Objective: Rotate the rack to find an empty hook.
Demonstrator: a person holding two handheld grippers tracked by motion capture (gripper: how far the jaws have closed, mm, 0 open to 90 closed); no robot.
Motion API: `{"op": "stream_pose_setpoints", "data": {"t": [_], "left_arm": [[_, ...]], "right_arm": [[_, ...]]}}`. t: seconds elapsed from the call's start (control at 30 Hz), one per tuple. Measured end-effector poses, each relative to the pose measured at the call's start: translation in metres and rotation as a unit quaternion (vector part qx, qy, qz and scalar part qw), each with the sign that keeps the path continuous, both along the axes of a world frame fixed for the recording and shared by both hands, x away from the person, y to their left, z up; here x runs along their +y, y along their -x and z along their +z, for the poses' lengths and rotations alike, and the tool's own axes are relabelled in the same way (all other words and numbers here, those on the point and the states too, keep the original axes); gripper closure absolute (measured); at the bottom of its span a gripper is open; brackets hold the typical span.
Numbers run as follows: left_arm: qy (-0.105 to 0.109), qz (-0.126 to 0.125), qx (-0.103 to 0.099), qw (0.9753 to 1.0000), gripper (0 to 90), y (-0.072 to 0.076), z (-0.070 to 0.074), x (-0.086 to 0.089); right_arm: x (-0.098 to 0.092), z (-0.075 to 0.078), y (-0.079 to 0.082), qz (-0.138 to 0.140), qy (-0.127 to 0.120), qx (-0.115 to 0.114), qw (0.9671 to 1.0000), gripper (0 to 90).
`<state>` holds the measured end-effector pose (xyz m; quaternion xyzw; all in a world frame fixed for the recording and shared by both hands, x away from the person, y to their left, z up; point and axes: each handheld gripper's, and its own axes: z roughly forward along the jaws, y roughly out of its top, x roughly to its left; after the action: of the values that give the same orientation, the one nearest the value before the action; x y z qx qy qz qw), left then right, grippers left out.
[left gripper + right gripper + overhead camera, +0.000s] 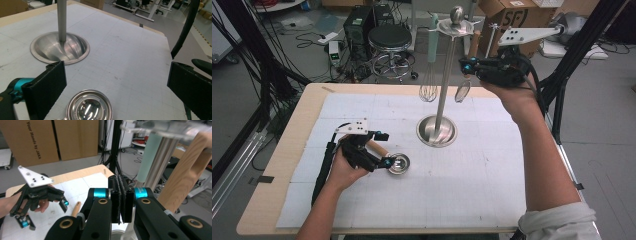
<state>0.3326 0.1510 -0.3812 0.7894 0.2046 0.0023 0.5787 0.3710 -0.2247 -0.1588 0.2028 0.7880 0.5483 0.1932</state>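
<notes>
Black jaws of the left gripper point(113, 82) stand wide apart low over the white mat point(130, 50), holding nothing; between them lies a small steel ladle point(88, 106), its bowl cut off by the bottom edge of the left gripper view and its wooden handle point(374, 146) partly hidden under the hand in the high view. Bare mat stretches ahead of these jaws to the table edge, with the rack's round base point(60, 47) off to their left. Up by the rack top, the right gripper point(122, 200) has its 2 pads pressed flat together with nothing visible between them, just beside a hanging strainer point(462, 91), whose wooden handle point(186, 170) is blurred, and a whisk point(428, 90).
</notes>
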Motion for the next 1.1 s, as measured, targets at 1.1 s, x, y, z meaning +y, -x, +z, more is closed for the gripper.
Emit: {"op": "stream_pose_setpoints", "data": {"t": [1.1], "left_arm": [[-0.006, 0.001, -0.005, 1.0000, 2.8, 0.001, 0.000, 0.000]], "right_arm": [[0.049, 0.031, -0.013, -0.036, 0.004, -0.016, 0.9992, 89.4]]}}
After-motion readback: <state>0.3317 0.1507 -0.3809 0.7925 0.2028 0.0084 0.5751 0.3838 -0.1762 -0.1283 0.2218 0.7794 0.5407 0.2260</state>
